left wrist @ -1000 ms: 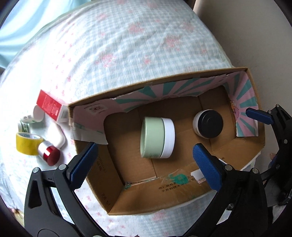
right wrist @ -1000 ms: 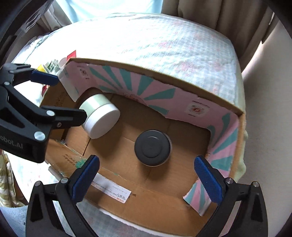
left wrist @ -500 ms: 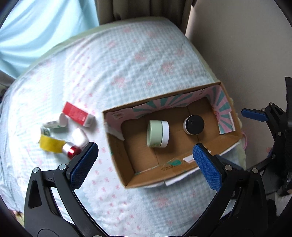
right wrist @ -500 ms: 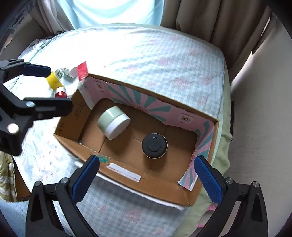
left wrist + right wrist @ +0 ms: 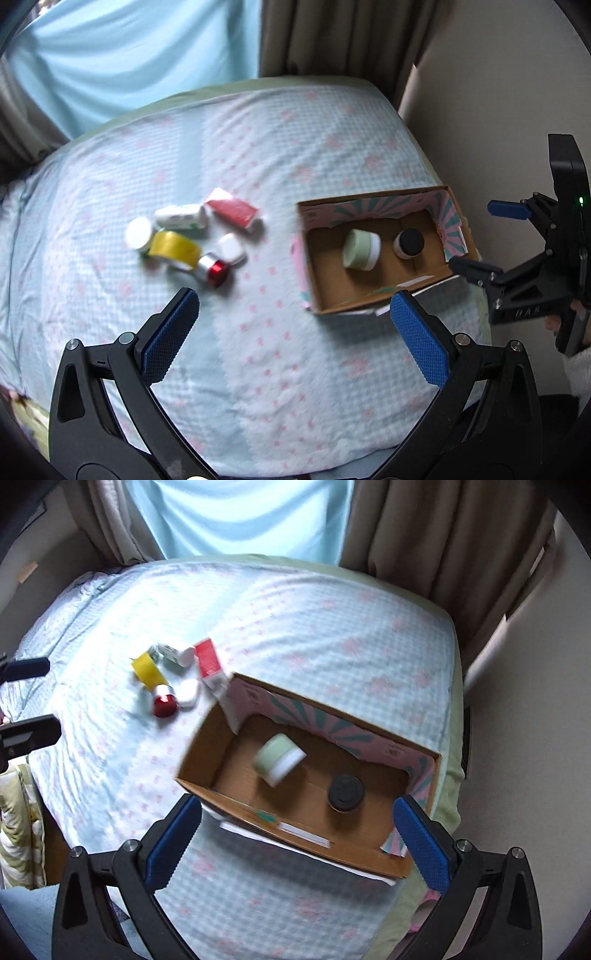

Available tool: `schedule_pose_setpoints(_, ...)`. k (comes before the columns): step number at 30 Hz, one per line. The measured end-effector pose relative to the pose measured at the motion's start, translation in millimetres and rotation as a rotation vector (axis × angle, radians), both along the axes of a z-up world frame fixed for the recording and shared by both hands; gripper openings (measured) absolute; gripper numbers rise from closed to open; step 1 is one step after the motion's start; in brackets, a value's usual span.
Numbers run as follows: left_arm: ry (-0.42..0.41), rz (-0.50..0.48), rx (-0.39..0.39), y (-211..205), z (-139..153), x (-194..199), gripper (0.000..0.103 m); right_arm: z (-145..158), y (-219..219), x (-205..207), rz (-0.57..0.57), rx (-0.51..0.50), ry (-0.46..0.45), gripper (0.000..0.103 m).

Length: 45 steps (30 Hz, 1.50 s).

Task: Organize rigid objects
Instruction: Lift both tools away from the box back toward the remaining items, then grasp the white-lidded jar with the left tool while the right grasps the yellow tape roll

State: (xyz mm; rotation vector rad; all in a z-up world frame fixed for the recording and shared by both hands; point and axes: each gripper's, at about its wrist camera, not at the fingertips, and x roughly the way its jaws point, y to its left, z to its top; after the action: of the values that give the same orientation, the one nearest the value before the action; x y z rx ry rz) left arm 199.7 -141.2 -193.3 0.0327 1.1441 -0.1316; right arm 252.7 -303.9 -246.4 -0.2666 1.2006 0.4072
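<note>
Above the bed (image 5: 258,155), both tools had pulled well back from the cardboard box (image 5: 373,295) within the last second: a moment before, each camera was filled by the box's inside, and now the whole bed showed beneath them. The left tool (image 5: 291,332) hung with its blue pads spread wide apart and nothing between them, and the right tool (image 5: 295,834) was likewise spread and empty, hovering over the box's near wall. The box sat at the bed's right edge, near the wall, and held a green jar (image 5: 361,249) lying on its side and a black-lidded jar (image 5: 408,243) standing upright beside it, apart from each other. Their places in the box matched the earlier views, so both looked delivered and let go. Well apart from the box, toward the middle of the bed, a cluster waited: a yellow tape roll (image 5: 175,249), a red-capped bottle (image 5: 214,266), a red carton (image 5: 232,210), a white bottle (image 5: 181,218), a white lid (image 5: 138,233) and a small white case (image 5: 231,249), lying close together, some touching. Judging by that, two items were sorted and six remained, and the retreat likely cleared the way for a reach toward the cluster, which the left tool already faced.
</note>
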Motion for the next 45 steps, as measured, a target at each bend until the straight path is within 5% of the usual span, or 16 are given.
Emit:
schedule_pose_setpoints(11,-0.046,0.108,-0.022,167.0,12.5,-50.0,0.103,39.1,109.0,-24.9,0.049,0.036,-0.057,0.103)
schedule_pose_setpoints(22,-0.017,0.058,-0.066,292.1,-4.2,-16.5,0.103,42.3,232.5,-16.1,0.081,0.071,-0.051,0.103)
schedule_pose_setpoints(34,0.064,-0.229,-0.046,327.5,-115.7,87.0,0.103,-33.2,314.3,30.5,0.116,0.007,0.044,0.103)
schedule_pose_setpoints(45,0.115,-0.437,0.014,319.2,-229.6,162.3,0.103,-124.1,349.4,84.4,0.343,-0.16,0.133,0.103)
